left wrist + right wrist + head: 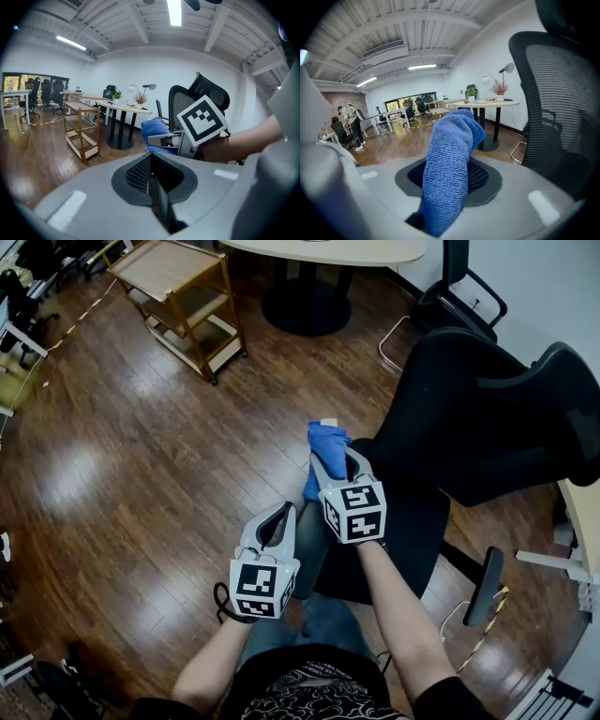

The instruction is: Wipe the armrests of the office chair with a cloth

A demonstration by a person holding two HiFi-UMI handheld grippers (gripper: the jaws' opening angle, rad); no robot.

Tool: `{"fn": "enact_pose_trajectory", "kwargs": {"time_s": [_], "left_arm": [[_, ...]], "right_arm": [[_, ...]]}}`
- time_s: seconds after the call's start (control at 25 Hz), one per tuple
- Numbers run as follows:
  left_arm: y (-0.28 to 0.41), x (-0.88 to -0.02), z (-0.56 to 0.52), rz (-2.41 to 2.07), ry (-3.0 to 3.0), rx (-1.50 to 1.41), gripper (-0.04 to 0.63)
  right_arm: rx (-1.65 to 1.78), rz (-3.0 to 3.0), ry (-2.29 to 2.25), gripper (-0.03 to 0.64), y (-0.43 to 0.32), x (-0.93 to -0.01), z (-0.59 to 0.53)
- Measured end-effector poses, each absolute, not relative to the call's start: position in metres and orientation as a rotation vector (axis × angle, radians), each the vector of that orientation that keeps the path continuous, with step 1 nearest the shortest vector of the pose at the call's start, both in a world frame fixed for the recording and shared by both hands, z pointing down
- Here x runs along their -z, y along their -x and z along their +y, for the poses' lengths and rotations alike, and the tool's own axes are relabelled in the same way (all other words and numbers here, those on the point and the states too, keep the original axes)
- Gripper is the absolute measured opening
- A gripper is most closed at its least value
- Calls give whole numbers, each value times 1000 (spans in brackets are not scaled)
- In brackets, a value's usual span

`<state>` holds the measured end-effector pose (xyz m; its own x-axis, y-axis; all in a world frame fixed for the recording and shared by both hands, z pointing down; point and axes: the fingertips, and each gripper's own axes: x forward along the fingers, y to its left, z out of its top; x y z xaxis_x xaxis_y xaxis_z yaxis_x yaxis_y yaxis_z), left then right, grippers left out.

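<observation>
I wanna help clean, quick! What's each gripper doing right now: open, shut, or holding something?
Left gripper: shut, nothing in it.
Right gripper: shut on the blue cloth.

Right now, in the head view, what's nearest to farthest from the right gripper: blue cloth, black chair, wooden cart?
1. Blue cloth, clamped by the right gripper.
2. Black chair, just to its right.
3. Wooden cart, far upper left.
</observation>
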<state>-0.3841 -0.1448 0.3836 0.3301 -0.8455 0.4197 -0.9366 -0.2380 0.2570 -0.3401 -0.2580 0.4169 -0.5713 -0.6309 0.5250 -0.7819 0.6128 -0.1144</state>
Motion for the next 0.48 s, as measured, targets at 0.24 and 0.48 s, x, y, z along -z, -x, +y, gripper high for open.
{"fn": "enact_pose_trajectory", "kwargs": {"time_s": [0.24, 0.48], "left_arm": [[375, -388, -144, -1583, -2113, -284, 5], [355, -389, -141, -1567, -2128, -305, 5]], "right_arm": [[-484, -2404, -1175, 149, 304, -415, -262], [-506, -2391, -1197, 149, 276, -416, -257]]}}
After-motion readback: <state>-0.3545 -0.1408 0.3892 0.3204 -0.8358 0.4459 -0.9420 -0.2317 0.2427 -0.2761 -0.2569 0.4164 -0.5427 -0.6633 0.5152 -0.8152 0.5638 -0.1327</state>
